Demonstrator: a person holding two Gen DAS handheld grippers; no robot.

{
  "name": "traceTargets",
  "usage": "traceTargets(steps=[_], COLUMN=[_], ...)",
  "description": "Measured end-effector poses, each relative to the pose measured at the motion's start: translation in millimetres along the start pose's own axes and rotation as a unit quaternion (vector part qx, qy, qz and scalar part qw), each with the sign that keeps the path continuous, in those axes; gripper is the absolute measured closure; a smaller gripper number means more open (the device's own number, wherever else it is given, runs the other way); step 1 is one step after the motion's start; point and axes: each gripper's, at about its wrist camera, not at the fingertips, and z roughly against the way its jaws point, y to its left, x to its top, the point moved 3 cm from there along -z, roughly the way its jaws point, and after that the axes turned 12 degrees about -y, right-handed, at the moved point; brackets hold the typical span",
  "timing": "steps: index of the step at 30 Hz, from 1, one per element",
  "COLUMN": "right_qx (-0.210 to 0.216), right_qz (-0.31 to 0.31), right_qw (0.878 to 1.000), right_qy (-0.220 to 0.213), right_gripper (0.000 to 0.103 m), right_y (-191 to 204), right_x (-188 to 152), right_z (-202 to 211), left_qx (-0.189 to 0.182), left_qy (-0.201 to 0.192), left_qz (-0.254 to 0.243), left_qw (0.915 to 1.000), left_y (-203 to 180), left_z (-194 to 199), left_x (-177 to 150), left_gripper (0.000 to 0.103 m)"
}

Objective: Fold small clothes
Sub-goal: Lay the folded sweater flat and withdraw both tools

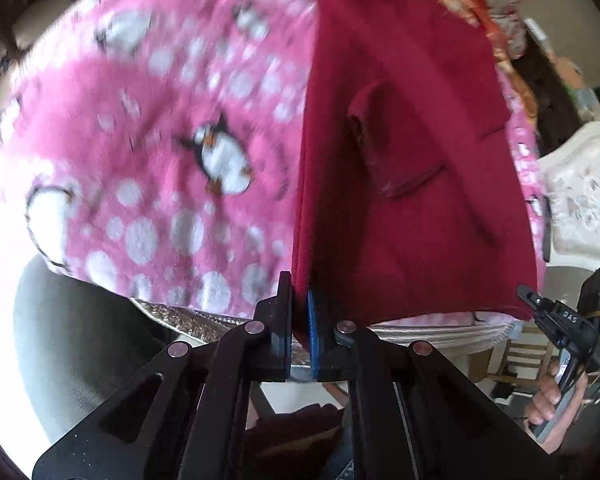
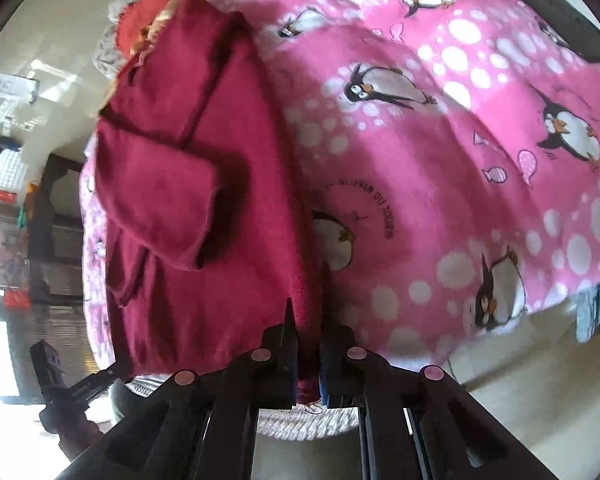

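Pinching the near hem of the dark red sweater (image 1: 412, 168), the left tongs (image 1: 299, 332) sit at its left corner in the left wrist view, the garment spread on a pink penguin blanket (image 1: 148, 168). In the right wrist view, the right tongs (image 2: 309, 354) clamp the sweater's (image 2: 220, 216) near right corner, one sleeve (image 2: 156, 200) folded across it.

Blanket print: the pink penguin blanket (image 1: 148, 152) is smeared by motion blur in the left wrist view
Sweater hem: the dark red sweater (image 2: 204, 216) vanishes between each gripper's jaws, the pinched edge hidden
Blanket lettering: too small to read
Far clutter: heap beyond the sweater's top edge blurred, cut off by the frame
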Motion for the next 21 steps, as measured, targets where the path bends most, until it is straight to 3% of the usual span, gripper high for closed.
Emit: traceTargets(steps=[4, 7, 8, 11, 13, 15, 19, 21], right_qx=[-0.039, -0.043, -0.043, -0.056, -0.058, -0.064, -0.060, -0.054], right_qz=[0.050, 0.037, 0.042, 0.078, 0.105, 0.125, 0.137, 0.142], right_qw=[0.998, 0.998, 0.998, 0.994, 0.989, 0.982, 0.976, 0.973], right_qy=[0.006, 0.002, -0.008, -0.055, -0.091, -0.125, -0.160, -0.172], right_gripper=[0.097, 0.095, 0.091, 0.064, 0.029, 0.021, 0.021, 0.021], right_y=[5, 8, 12, 28, 42, 53, 74, 85], right_x=[-3, 0, 1, -3, -6, -9, -9, -9], right_z=[-12, -17, -10, 18, 40, 62, 92, 104], left_qx=[0.020, 0.019, 0.016, 0.018, 0.041, 0.046, 0.064, 0.067], left_qy=[0.013, 0.028, 0.023, -0.008, -0.046, -0.080, -0.138, -0.166], left_qz=[-0.022, -0.011, -0.008, -0.036, -0.066, -0.090, -0.124, -0.137], left_qw=[0.9995, 0.9994, 0.9996, 0.9991, 0.9959, 0.9916, 0.9806, 0.9742], left_y=[1, -1, -1, -5, -15, -27, -49, -57], left_z=[-17, -26, -20, 7, 28, 50, 88, 106], left_x=[0, -6, -7, -15, -19, -22, -24, -23], left_gripper=[0.097, 0.094, 0.087, 0.061, 0.057, 0.057, 0.057, 0.051])
